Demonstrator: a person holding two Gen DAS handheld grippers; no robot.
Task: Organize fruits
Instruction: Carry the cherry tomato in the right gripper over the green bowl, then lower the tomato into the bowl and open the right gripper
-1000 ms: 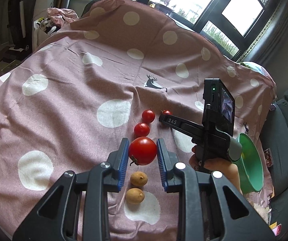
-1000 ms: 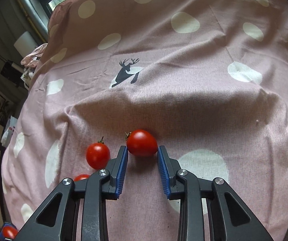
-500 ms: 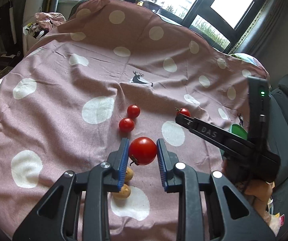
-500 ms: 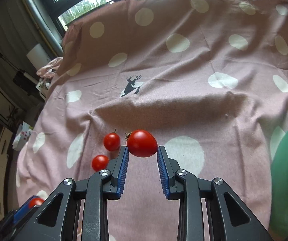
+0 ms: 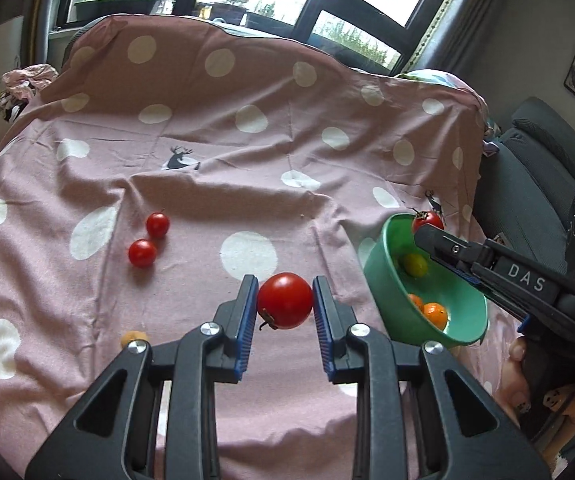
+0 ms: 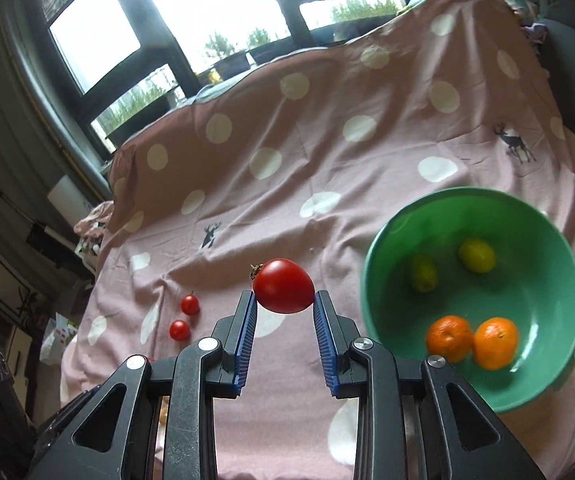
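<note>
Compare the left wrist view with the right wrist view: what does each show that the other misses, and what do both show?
Only the left wrist view shows the right gripper from outside, a hand holding it, a small yellowish fruit on the cloth, and the left gripper shut on a round tomato.

Only the right wrist view shows the bowl's whole inside: two green fruits and two oranges.

Both show the green bowl, the spotted cloth, two small tomatoes, and the right gripper's tomato.

Glossy tomato (image 5: 285,300), matt creased cloth (image 5: 247,168), smooth, probably plastic green bowl (image 6: 535,392).
</note>
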